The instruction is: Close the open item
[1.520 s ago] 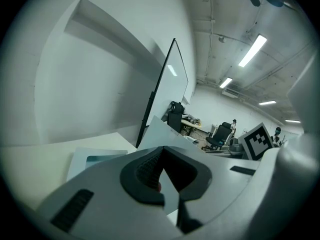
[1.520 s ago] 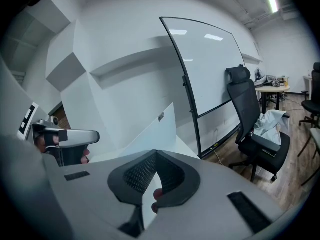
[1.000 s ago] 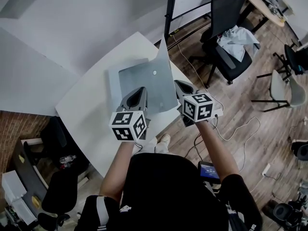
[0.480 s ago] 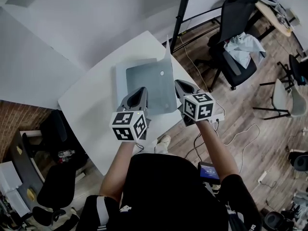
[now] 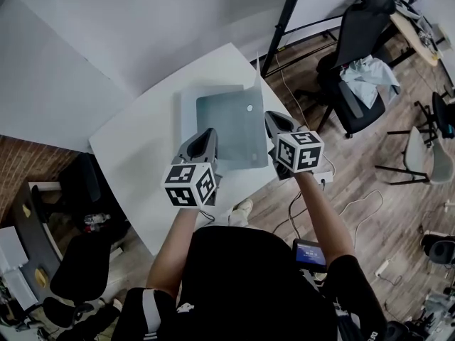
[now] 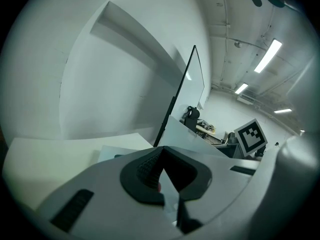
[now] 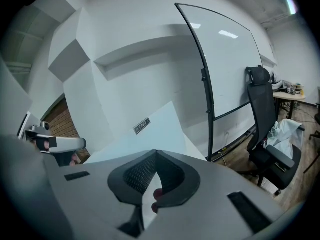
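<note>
L hand-held gripper (image 5: 210,133) & R hand-held gripper (image 5: 271,118) hover by laptop (image 5: 229,119).

Both forearms reach forward, side by side; the left gripper (image 5: 207,133) and right gripper (image 5: 273,118) hold their jaws together.

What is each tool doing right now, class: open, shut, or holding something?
Left tool: shut, jaw tips together, holding nothing.
Right tool: shut, jaw tips together, holding nothing.
</note>
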